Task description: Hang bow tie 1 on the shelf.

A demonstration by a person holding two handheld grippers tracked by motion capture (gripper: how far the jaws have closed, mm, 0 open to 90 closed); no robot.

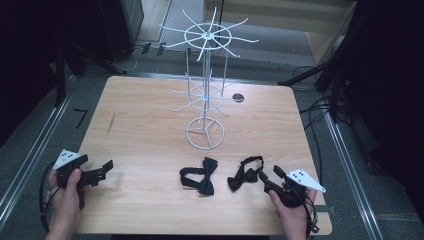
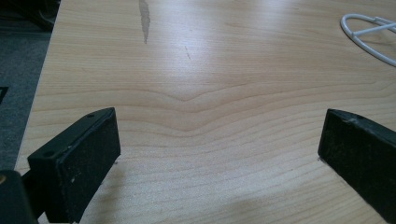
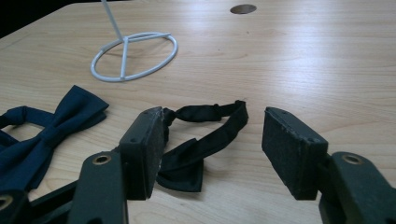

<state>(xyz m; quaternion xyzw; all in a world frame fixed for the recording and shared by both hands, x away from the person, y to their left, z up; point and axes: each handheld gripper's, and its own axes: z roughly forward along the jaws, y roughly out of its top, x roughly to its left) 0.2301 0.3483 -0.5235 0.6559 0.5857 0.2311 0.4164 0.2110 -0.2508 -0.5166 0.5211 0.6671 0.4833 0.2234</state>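
Right gripper view, black bow tie [image 3: 196, 149] between open right gripper [image 3: 212, 154]

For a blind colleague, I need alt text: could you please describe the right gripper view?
The right gripper is open, its two black fingers apart just in front of a black bow tie lying on the wooden table. A dark blue bow tie lies to the left, and the white wire stand's ring base stands behind.

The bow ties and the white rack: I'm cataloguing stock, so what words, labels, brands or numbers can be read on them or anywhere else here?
None: no readable text anywhere.
Black bow tie and navy bow tie: no tag or print.
White wire rack: no label.
Grey plate on the right tongs: dark dots, no characters.
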